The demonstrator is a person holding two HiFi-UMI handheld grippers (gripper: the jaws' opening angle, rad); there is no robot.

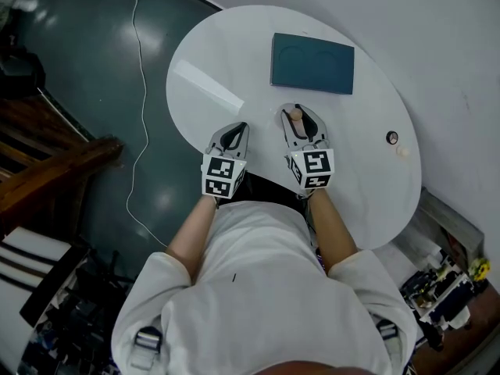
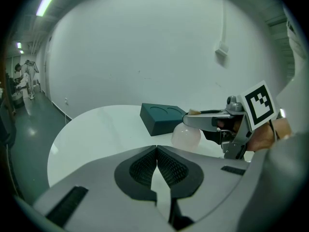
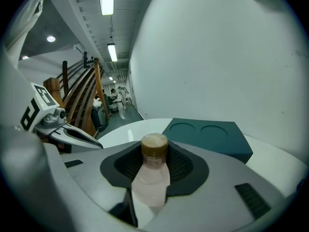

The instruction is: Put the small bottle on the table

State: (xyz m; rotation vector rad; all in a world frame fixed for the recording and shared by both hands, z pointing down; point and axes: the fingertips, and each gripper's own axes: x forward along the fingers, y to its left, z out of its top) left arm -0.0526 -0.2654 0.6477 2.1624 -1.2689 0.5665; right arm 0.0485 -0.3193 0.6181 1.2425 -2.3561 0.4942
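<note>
Two tools noted: right tool (image 1: pixel 297 117) grips the small bottle (image 3: pixel 150 175) at its neck, mid-frame over the counter (image 1: pixel 226 61); left tool (image 2: pixel 157 168) closed, empty. We advise lowering it upright, then releasing.

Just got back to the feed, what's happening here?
A person holds the bottle by its neck in the right hand-held gripper, over the table near the teal block. The left hand-held gripper is shut and empty beside it. Whether the bottle touches the table can't be told.
</note>
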